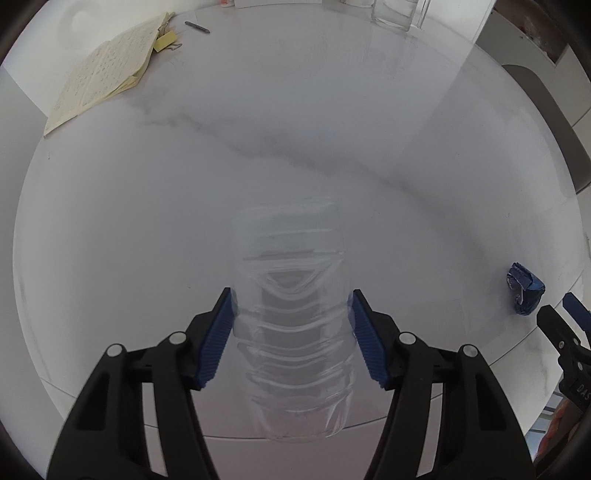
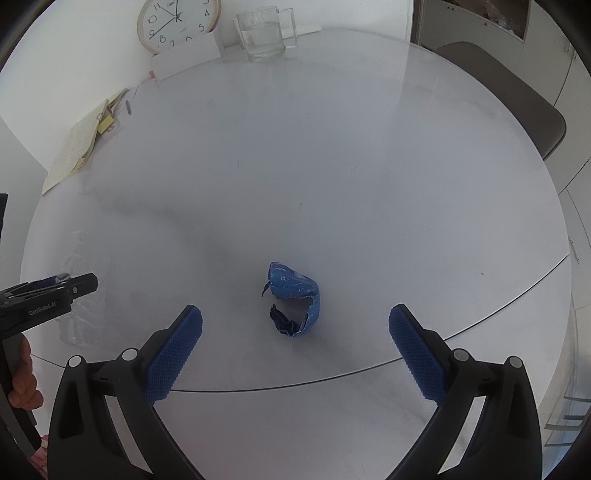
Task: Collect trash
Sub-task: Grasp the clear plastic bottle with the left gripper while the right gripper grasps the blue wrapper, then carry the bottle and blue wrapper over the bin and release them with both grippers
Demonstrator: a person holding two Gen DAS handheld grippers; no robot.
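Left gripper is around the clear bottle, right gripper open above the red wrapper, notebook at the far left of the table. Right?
Not quite: the wrapper is blue, not red, as the right wrist view shows. The rest holds: left gripper around the clear bottle, right gripper open above the wrapper, notebook far left on the table.

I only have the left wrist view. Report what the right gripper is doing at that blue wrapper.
Observer: The right gripper is open, with the blue wrapper lying between its pads.
Operator: Say whether it touches.
Observer: No. Both pads stand clear of the wrapper, which rests on the table.
Operator: Check the far edge for more trash.
Observer: Nothing crumpled there, only a clock left of the glass jug.
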